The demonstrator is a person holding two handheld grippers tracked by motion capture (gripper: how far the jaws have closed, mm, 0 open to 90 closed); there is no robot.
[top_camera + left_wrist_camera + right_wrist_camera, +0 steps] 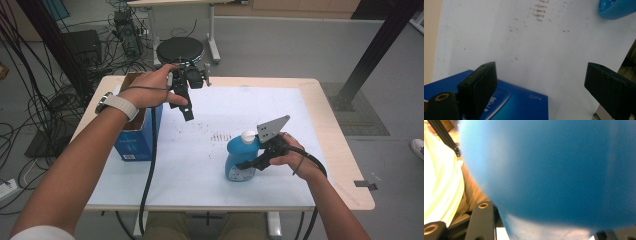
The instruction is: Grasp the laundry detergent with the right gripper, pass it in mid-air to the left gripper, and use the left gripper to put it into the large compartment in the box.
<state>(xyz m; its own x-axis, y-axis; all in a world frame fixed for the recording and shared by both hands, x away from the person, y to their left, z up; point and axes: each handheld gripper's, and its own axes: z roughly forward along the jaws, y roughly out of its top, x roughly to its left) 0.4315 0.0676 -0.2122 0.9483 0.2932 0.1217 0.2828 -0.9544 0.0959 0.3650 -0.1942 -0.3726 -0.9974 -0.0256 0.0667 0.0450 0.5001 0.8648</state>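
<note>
A blue bottle (239, 159) with a white cap (248, 136) stands on the white sheet at the table's front middle. My right gripper (248, 164) is shut on its body from the right side. In the right gripper view the bottle (549, 170) sits close up and blurred between the jaws of my right gripper (546, 231). My left gripper (187, 111) hangs open in the air at the back left, beside an open-topped blue box (135, 140). In the left gripper view the jaws of my left gripper (539, 77) stand wide apart over the sheet, with the box (519, 105) below and the bottle's base (616, 8) far off.
A white sheet (210, 165) with small brown marks (219, 136) covers most of the wooden table (345, 165). A black round stool (180, 49) stands behind the table. Cables (35, 100) lie on the floor at the left. A black post (370, 55) rises at the right.
</note>
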